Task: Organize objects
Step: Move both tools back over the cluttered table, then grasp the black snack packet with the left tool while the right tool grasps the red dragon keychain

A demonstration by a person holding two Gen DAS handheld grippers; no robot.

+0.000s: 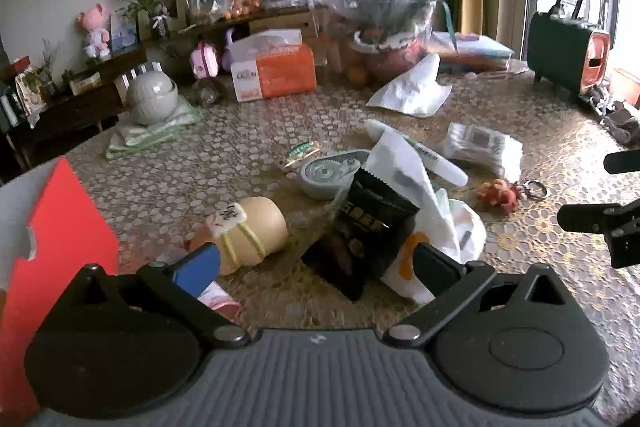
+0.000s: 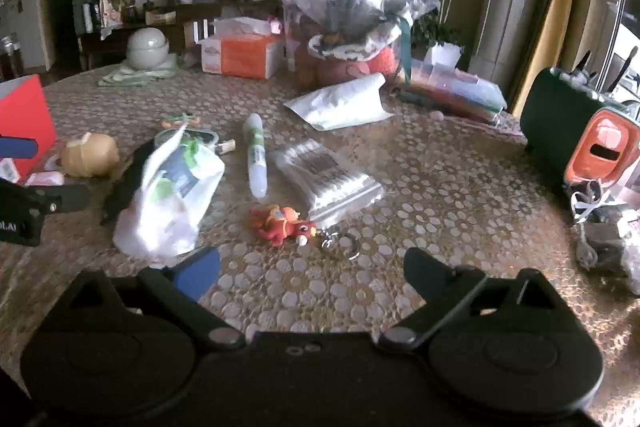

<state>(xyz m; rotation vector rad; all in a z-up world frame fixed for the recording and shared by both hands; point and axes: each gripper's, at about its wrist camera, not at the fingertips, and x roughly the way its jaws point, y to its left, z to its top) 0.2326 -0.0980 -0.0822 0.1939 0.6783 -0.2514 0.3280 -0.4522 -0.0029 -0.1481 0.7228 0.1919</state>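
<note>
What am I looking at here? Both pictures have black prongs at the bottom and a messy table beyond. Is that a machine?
No robot: a person carries a two-fingered grabber in each hand, each with a camera looking along its fingers. One picture comes from the left gripper, the other from the right gripper. Both are open and hold nothing. On the patterned table lie a black snack packet, a white plastic bag, a white marker, a red toy keychain and a pack of cotton swabs.

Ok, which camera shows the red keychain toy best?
The right wrist view: the red keychain toy lies unobstructed just ahead of the open right gripper. In the left wrist view it sits smaller, off to the right.
</note>
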